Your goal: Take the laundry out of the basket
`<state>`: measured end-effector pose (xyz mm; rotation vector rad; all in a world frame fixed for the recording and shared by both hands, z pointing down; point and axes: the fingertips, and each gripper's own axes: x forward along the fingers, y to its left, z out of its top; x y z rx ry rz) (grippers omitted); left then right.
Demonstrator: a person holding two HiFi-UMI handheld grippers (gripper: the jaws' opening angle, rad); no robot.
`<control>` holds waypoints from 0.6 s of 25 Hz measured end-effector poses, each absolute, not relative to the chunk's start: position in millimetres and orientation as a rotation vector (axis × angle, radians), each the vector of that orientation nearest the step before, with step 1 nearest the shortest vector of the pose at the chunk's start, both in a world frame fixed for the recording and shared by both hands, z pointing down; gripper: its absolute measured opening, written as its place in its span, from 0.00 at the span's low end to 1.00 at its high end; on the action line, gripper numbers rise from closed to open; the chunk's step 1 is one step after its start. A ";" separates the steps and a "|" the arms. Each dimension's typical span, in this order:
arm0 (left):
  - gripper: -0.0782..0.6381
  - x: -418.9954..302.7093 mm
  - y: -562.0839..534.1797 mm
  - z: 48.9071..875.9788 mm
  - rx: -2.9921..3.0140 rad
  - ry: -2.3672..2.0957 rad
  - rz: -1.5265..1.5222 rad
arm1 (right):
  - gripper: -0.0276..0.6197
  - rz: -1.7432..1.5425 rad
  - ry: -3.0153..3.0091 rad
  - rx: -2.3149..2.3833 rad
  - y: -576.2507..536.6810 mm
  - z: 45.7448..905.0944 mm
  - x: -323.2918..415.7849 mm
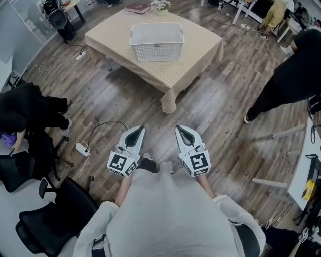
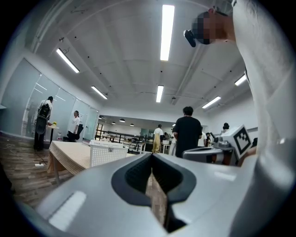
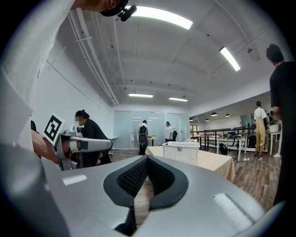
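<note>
A white mesh laundry basket (image 1: 156,42) stands on a low table with a beige cloth (image 1: 195,45), well ahead of me across the wooden floor. What lies inside it I cannot make out. Both grippers hang close to my body, far from the basket. My left gripper (image 1: 139,129) is shut with nothing between its jaws, and so is my right gripper (image 1: 179,129). In the left gripper view the basket (image 2: 108,152) shows beyond the shut left gripper (image 2: 151,155). In the right gripper view the basket (image 3: 181,151) sits on the table (image 3: 210,161) past the shut right gripper (image 3: 147,158).
Black office chairs (image 1: 47,216) and a dark heap (image 1: 27,108) crowd the left. A power strip with its cable (image 1: 82,148) lies on the floor. A person in black (image 1: 293,80) stands at the right by white table legs (image 1: 288,133). A book (image 1: 138,8) lies at the table's far end.
</note>
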<state>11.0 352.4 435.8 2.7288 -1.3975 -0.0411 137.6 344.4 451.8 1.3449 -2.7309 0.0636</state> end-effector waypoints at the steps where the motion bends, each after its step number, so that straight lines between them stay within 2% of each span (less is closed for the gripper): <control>1: 0.12 13.1 349.9 436.4 2.731 -1.398 -0.035 | 0.04 0.067 -2.732 1.347 340.5 451.4 139.0; 15: 0.12 11.4 279.2 447.4 2.719 -1.401 -0.035 | 0.04 0.065 -2.709 1.327 274.7 459.4 134.4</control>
